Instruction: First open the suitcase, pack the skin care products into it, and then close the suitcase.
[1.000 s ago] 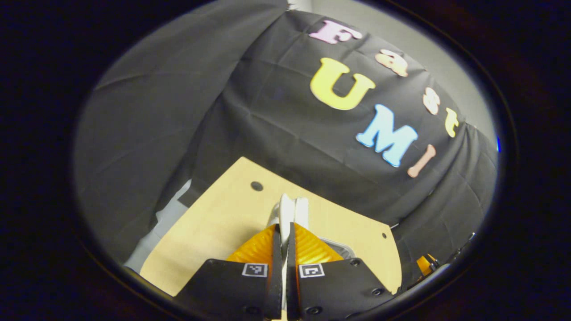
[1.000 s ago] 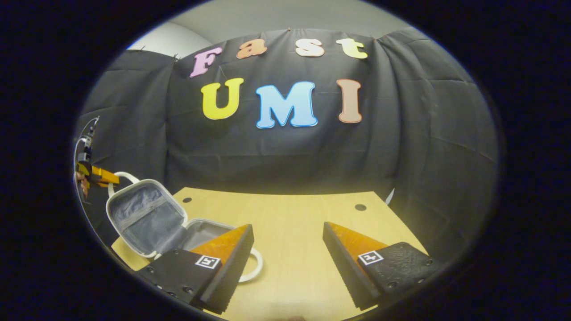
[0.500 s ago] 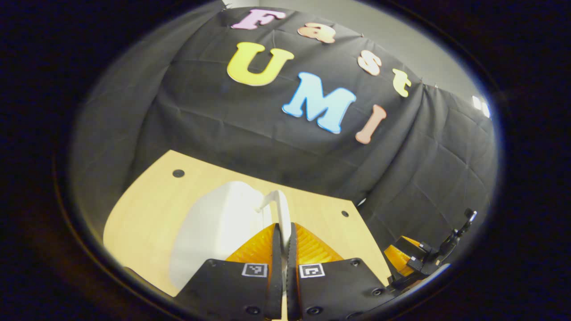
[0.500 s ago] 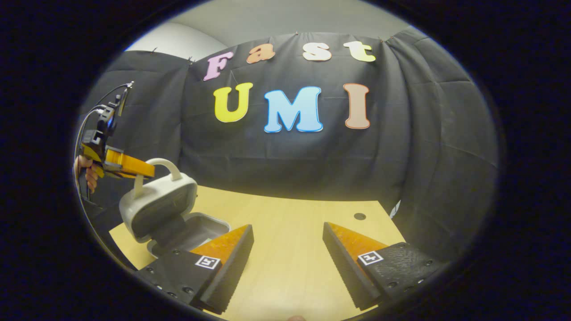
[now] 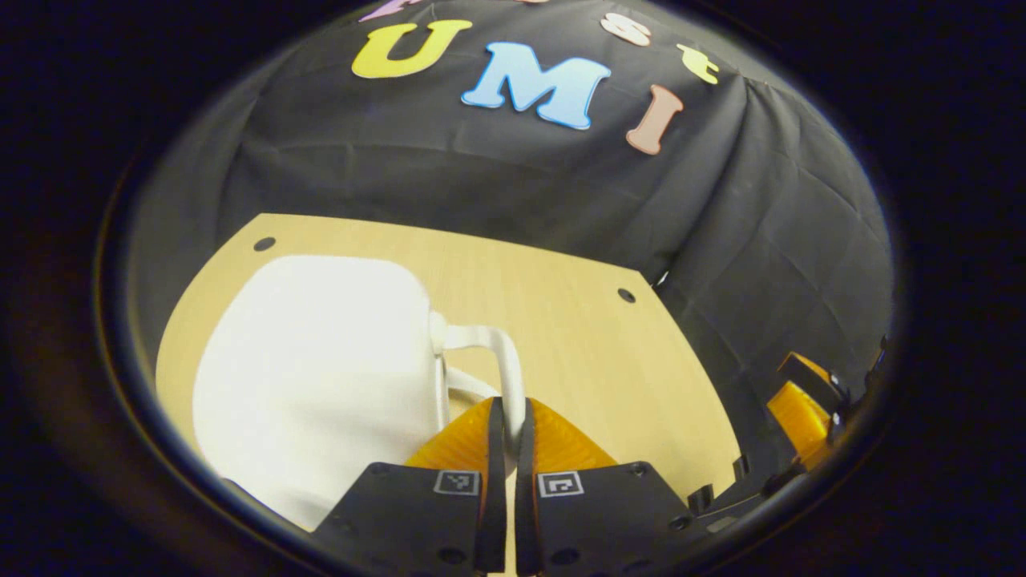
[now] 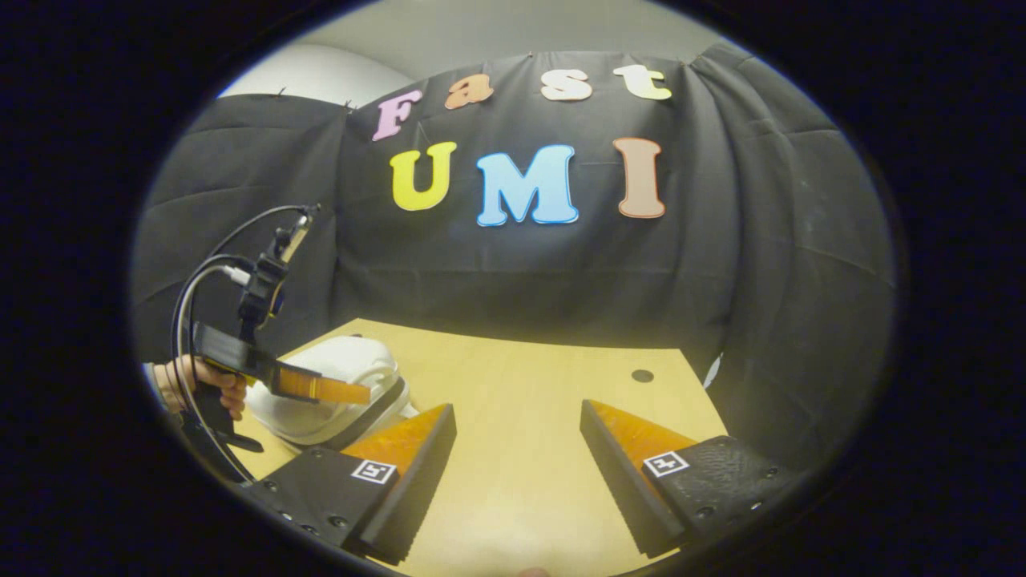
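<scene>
**A:** How does the case look from where you stand?

**B:** Your suitcase [image 5: 313, 377] is a small, smooth white shell with rounded corners, lying on the pale wooden table [image 5: 577, 353], towards its left side in the left gripper view. The lid is down or nearly down; in the right gripper view a dark band runs round the seam between the two halves [image 6: 337, 393], so I cannot tell whether it is fully shut.

**A:** And your left gripper?

**B:** Your left gripper [image 5: 506, 417] has its fingers pressed together on the white loop handle [image 5: 501, 361], which arches out from the case's right edge. From the right gripper view you see that same gripper [image 6: 321, 389] reaching in over the case, a hand [image 6: 200, 383] wrapped round its grip and cables looping above it.

**A:** The right one?

**B:** Your right gripper [image 6: 517, 449] hangs over the bare tabletop just beside the case, fingers spread wide, nothing between them. Its body also peeks in at the left gripper view's right edge [image 5: 801, 401].
</scene>
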